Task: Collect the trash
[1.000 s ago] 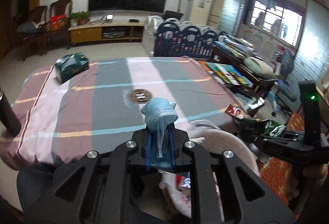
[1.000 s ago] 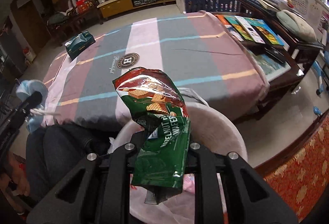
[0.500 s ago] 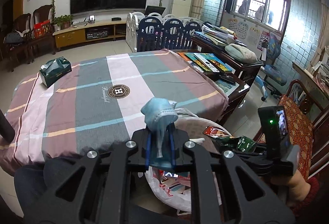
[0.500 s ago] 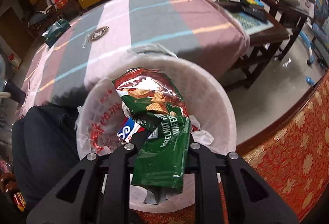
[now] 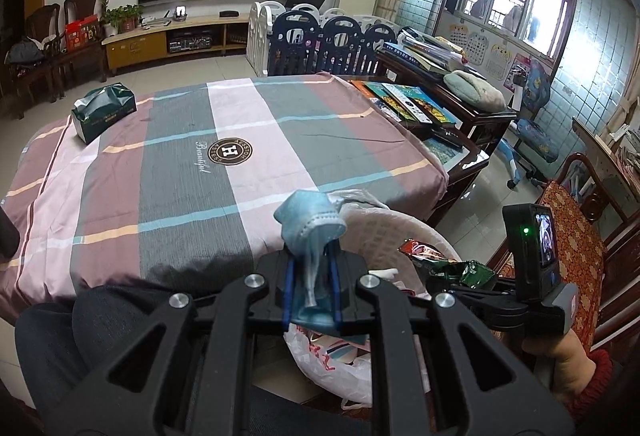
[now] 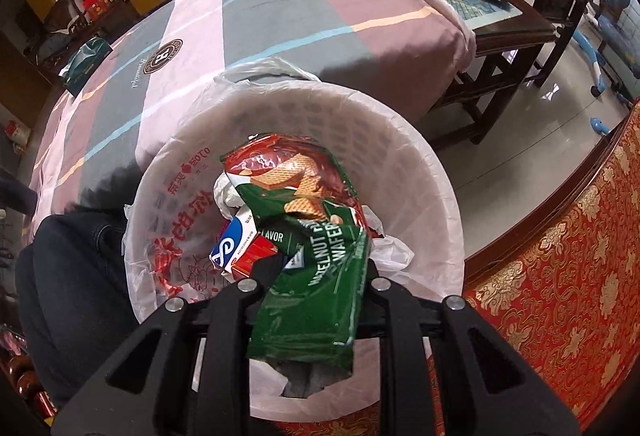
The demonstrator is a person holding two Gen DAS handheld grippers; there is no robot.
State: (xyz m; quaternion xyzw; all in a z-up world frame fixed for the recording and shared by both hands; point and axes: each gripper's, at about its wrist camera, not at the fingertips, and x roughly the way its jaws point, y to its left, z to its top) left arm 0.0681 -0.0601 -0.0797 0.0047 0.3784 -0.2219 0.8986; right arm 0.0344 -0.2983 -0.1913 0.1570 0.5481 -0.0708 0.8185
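A crumpled blue face mask (image 5: pixel 310 220) sticks up from my left gripper (image 5: pixel 312 270), which is shut on it just left of the bin. The white basket bin (image 6: pixel 420 164), lined with a thin plastic bag, stands on the floor at the table's near edge. My right gripper (image 6: pixel 316 270) points down into its mouth. A green and red hazelnut wafer wrapper (image 6: pixel 304 236) lies between its jaws, which are opening. The left wrist view shows that wrapper (image 5: pixel 440 262) over the bin (image 5: pixel 384 232). Inside the bin lies a small blue, white and red box (image 6: pixel 236 248) among crumpled paper.
The table wears a striped pink and grey cloth (image 5: pixel 200 156), with a green tissue box (image 5: pixel 104 110) at its far left corner. A dark side table with books (image 5: pixel 412 104) stands to the right. A red patterned cushion (image 6: pixel 560 296) flanks the bin, and a person's dark trouser leg (image 6: pixel 68 296) lies left.
My right gripper has sunk with the wrapper from above the table's edge to the bin's mouth. The left gripper, still holding the mask, has edged toward the bin.
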